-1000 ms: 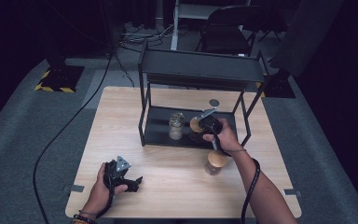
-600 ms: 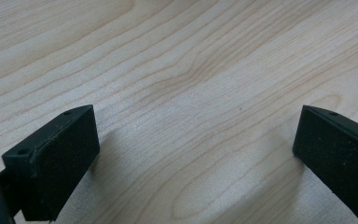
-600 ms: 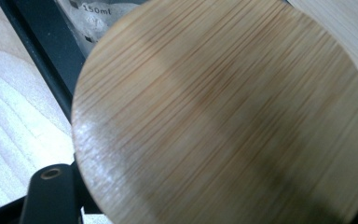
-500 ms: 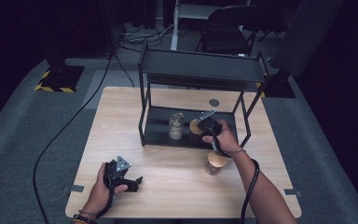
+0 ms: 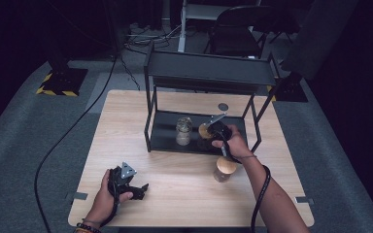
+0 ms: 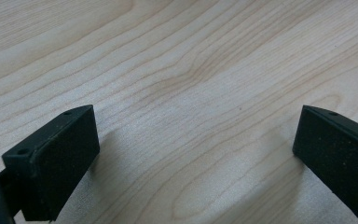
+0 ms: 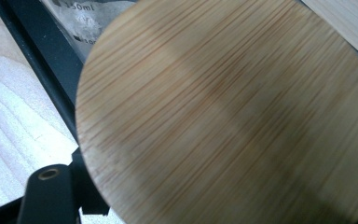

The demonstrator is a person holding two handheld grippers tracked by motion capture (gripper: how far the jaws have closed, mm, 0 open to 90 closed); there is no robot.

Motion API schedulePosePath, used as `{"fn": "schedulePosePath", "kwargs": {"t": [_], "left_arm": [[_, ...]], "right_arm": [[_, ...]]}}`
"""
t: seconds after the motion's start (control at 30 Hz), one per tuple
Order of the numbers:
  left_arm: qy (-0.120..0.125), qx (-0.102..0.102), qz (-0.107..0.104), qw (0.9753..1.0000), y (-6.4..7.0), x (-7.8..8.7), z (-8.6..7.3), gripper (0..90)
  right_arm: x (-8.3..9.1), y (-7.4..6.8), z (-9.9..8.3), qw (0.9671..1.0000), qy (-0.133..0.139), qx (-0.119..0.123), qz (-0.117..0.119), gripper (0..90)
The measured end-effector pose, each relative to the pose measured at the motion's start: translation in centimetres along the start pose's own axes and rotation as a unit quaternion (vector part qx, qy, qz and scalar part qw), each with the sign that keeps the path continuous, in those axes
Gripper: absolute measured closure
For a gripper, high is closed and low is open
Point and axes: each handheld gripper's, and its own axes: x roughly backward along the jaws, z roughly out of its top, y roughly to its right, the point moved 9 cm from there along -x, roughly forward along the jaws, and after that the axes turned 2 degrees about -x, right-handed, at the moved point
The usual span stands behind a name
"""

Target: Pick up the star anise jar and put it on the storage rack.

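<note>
Jar (image 5: 205, 133) with the bamboo lid (image 7: 223, 112) sits on the rack's (image 5: 209, 75) bottom shelf, right half, and my right gripper (image 5: 213, 127) is clamped on it. Left gripper (image 6: 191, 154) rests spread wide near the tabletop's (image 5: 126, 121) front-left corner, holding nothing.

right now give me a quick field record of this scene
surface: wooden table
rack: black two-tier shelf on the table
left gripper: open, low over bare wood, holding nothing
right gripper: at the rack's lower tier, bamboo-lidded jar right before its camera; grip cannot be told
other jars: clear jar on the lower tier; lidded jar on the table in front
</note>
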Motion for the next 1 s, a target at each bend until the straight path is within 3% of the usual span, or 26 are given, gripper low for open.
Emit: {"fn": "schedulePosePath", "kwargs": {"t": [0.6, 1.0], "left_arm": [[0.001, -0.001, 0.000, 1.0000, -0.01, -0.01, 0.01, 0.0], [0.001, -0.001, 0.000, 1.0000, -0.01, -0.01, 0.01, 0.0]], "right_arm": [[-0.01, 0.40, -0.27, 1.0000, -0.005, -0.003, -0.001, 23.0], [0.16, 0.67, -0.35, 0.9998, -0.010, 0.006, -0.013, 11.6]]}}
